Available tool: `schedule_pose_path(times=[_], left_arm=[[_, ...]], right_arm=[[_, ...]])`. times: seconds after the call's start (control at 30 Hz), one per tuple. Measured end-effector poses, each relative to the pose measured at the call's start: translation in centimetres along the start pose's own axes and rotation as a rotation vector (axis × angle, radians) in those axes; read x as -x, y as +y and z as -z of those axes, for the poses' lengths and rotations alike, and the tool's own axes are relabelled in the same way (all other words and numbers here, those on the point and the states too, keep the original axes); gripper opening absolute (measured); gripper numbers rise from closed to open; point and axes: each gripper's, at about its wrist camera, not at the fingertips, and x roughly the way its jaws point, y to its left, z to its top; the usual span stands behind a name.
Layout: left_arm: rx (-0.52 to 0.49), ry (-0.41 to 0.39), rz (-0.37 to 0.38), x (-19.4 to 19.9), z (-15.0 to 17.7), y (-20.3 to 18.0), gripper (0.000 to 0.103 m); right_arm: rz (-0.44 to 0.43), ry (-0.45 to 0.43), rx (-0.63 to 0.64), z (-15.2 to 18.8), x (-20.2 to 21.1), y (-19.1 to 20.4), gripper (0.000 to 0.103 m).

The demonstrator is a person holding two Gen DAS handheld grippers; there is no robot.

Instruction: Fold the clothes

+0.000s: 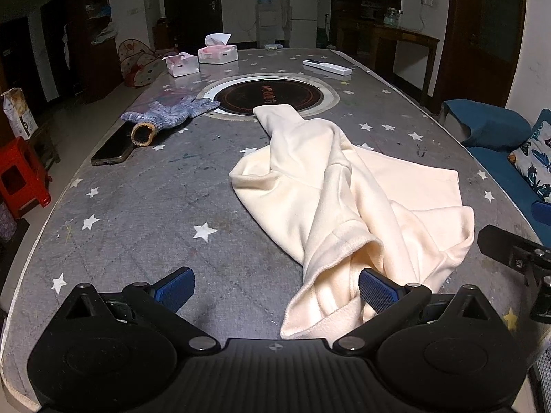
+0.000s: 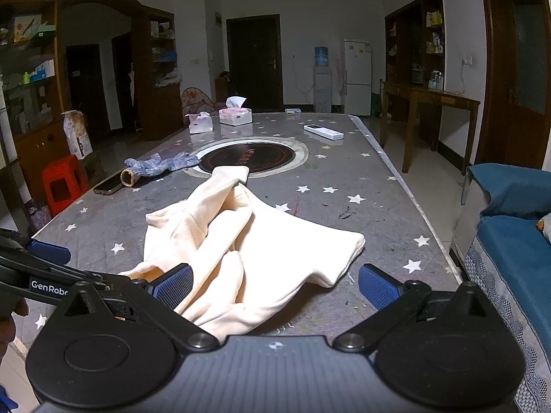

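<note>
A cream garment (image 1: 347,199) lies crumpled on the grey star-patterned table (image 1: 137,206), one sleeve stretched to the round hob. It also shows in the right wrist view (image 2: 248,241). My left gripper (image 1: 275,290) is open, its jaws wide apart at the garment's near hem; the right blue pad (image 1: 377,289) touches the cloth, nothing is gripped. My right gripper (image 2: 273,285) is open above the garment's near edge, its left pad (image 2: 174,285) against the cloth. The left gripper's body shows at the left edge of the right wrist view (image 2: 41,275).
A knit glove (image 1: 168,113) and a phone (image 1: 112,148) lie at the table's left. Two tissue boxes (image 1: 217,53) and a white remote (image 1: 327,66) sit at the far end. A round hob (image 1: 268,96) is set in the middle. A blue sofa (image 2: 516,241) stands right, a red stool (image 2: 63,186) left.
</note>
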Motion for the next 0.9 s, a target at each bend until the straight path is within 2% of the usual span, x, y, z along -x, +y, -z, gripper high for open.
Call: schedule_pose_path(times=[0.9], left_arm=[[-0.039,0.020,-0.017,-1.1,-0.7,-0.9,0.103]], right_arm=[[-0.017,0.022,0.002,-0.2,-1.0,0.0,0.103]])
